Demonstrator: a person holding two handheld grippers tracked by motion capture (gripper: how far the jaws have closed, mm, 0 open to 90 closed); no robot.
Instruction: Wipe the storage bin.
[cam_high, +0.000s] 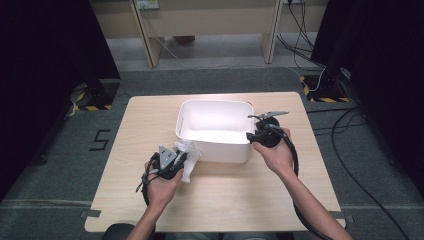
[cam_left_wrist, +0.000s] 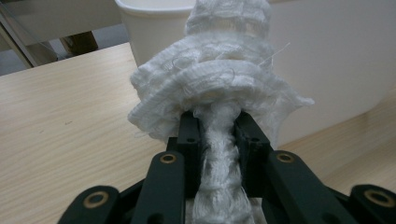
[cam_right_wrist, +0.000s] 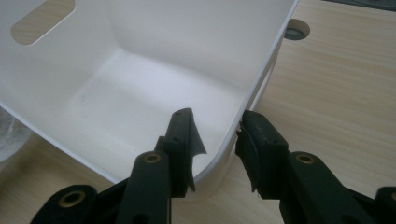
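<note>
The left gripper (cam_left_wrist: 218, 135) is clamped tight on a bunched white cloth (cam_left_wrist: 215, 84). In the left gripper view a twisted strand of the fabric runs down between the two black jaws, and the rest of it billows out in a loose, frayed wad just past the tips. From the high view the left gripper (cam_high: 170, 162) sits at the near left of the table, with the cloth (cam_high: 189, 157) hanging off its front end, just beside the near wall of the white tub and close above the tabletop. I cannot tell whether the cloth touches the tub or the wood.

The right gripper (cam_right_wrist: 215, 128) straddles the rim of the white plastic tub (cam_right_wrist: 140, 70) at a corner: one jaw stands inside the wall, the other outside it. The jaws are partly open, and the outer one appears to meet the wall while the inner one stands close to it, so I cannot tell whether they truly pinch it. From above, the right gripper (cam_high: 265, 134) is at the tub's near right corner, the hand behind it.

The tub (cam_high: 215, 150) stands in the middle of the light wooden table (cam_high: 130, 190), its inside bare and a slot handle cut in one wall. Grey carpet lies around the table, and cables trail across the floor at the right.
</note>
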